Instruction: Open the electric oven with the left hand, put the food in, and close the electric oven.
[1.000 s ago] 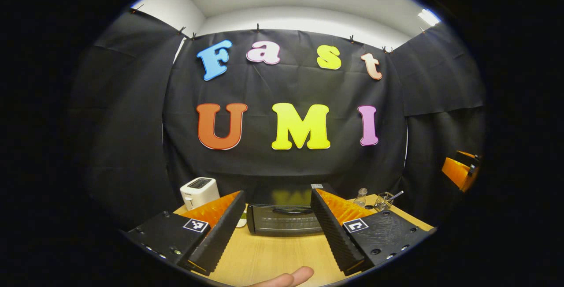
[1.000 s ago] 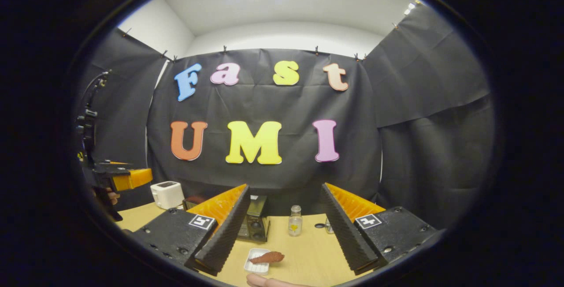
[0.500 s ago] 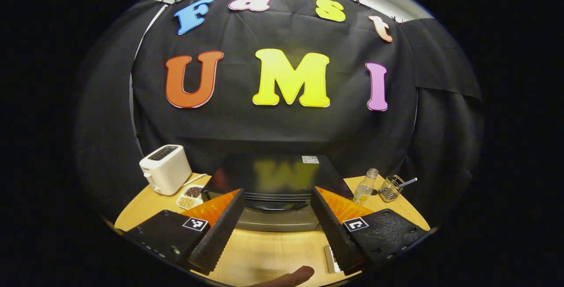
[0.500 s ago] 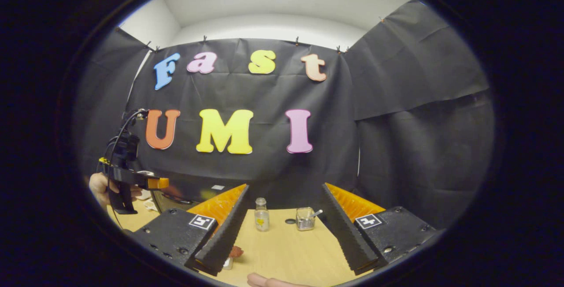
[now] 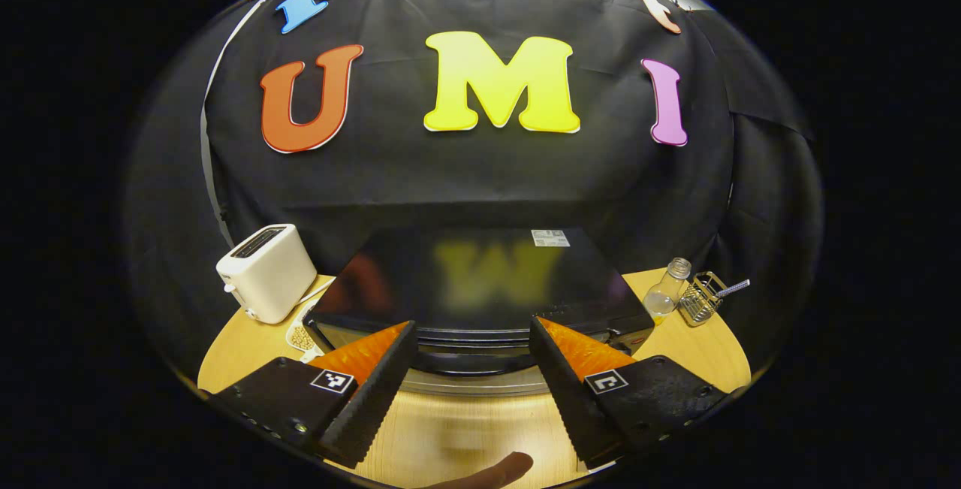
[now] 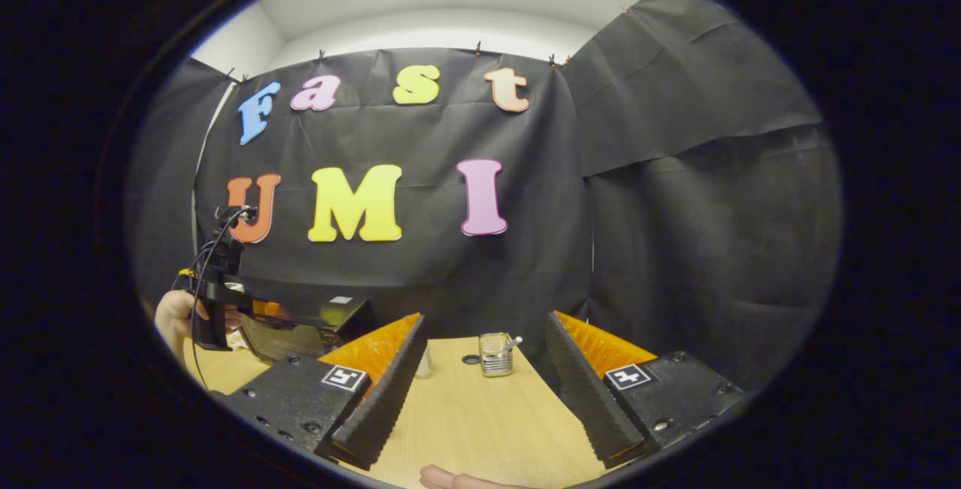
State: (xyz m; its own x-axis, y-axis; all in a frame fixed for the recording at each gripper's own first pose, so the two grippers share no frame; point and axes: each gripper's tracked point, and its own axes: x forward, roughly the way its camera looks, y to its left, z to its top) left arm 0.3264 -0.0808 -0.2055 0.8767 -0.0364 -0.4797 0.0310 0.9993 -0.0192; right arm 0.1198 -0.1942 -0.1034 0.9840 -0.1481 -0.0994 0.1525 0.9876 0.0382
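The black electric oven (image 5: 480, 286) stands on the wooden table (image 5: 465, 429), its door shut, with the curved handle (image 5: 469, 360) along the top of the door. My left gripper (image 5: 471, 339) is open and hangs just in front of the handle, one finger on either side of its middle. In the right gripper view the oven (image 6: 308, 320) sits at the far left, with the left gripper (image 6: 218, 301) and the hand (image 6: 174, 316) holding it above its front. My right gripper (image 6: 484, 324) is open above the table, with nothing between its fingers.
A white toaster (image 5: 266, 271) and a small dish of grains (image 5: 299, 335) stand left of the oven. To its right are a glass bottle (image 5: 664, 292) and a wire basket (image 5: 702, 297). The wire basket (image 6: 495, 354) stands ahead of my right gripper.
My left gripper has moved in toward the oven and tipped down, so the handle now lies between its fingers. The right gripper view swung right; the food dish slid out of it.
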